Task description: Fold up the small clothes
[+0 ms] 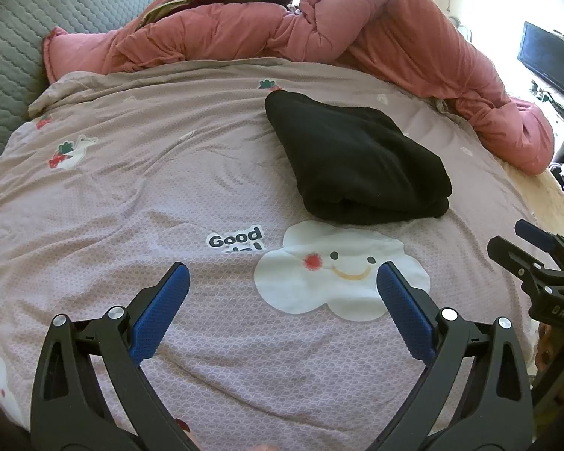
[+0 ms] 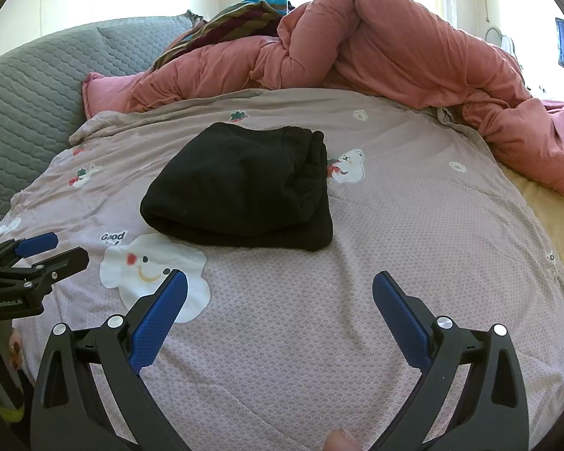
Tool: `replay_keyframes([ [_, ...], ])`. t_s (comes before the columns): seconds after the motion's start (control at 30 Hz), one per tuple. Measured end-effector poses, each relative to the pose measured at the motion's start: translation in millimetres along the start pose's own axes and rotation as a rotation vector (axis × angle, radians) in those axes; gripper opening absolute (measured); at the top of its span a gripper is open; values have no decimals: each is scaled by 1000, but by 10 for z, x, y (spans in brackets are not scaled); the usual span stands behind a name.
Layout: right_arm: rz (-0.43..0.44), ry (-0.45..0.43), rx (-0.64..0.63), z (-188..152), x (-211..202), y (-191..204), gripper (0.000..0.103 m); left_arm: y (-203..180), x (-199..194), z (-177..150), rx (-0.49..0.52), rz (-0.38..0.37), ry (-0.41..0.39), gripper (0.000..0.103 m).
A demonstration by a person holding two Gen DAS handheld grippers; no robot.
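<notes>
On the bed (image 1: 169, 195), a black garment (image 1: 357, 161) lies already folded into a thick bundle on the pink printed cover, just beyond the white cloud print (image 1: 338, 267). Both grippers hover low over the cover on the near side of it, and neither one touches the cloth. The left gripper (image 1: 282, 293) has its jaws wide apart and holds nothing; from it the garment lies ahead and a little to the right. The right gripper (image 2: 280, 297) is also spread wide and empty; from it the garment lies ahead and a little to the left, so the bundle sits between the two, and I cannot say which is nearer. Its long axis seems to run away from the grippers, with the folded edge facing them. A red quilt (image 1: 357, 30) is heaped behind. I judge the folding of this piece nearly finished.
</notes>
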State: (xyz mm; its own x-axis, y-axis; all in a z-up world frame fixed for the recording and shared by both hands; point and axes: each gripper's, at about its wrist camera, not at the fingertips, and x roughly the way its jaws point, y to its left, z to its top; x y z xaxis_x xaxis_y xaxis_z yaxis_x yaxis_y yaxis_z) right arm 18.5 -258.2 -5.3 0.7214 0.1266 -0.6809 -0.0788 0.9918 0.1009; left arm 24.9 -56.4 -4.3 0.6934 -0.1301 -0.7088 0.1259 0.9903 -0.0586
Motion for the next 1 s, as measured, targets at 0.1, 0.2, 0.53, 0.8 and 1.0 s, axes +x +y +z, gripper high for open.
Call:
replay_keyframes([
  [0.1,-2,6,-1,-5,1,1,98,10,2,-5,-3,1,3,93],
  [0.2,-3,11,-2,-6,6,-4,98,14,6,-1,-2,4,6,93],
  [0.53,-5,10,-5,0,1,11,98,9,-4,5,-2,5,6,93],
  [0.8,-6,15,-3,-2,-6,13,98,25,-19,7,0,7,6,93],
  [1.0,-13,16,2,-13,-6,-4,98,25,-26,6,-1,5,8,93],
])
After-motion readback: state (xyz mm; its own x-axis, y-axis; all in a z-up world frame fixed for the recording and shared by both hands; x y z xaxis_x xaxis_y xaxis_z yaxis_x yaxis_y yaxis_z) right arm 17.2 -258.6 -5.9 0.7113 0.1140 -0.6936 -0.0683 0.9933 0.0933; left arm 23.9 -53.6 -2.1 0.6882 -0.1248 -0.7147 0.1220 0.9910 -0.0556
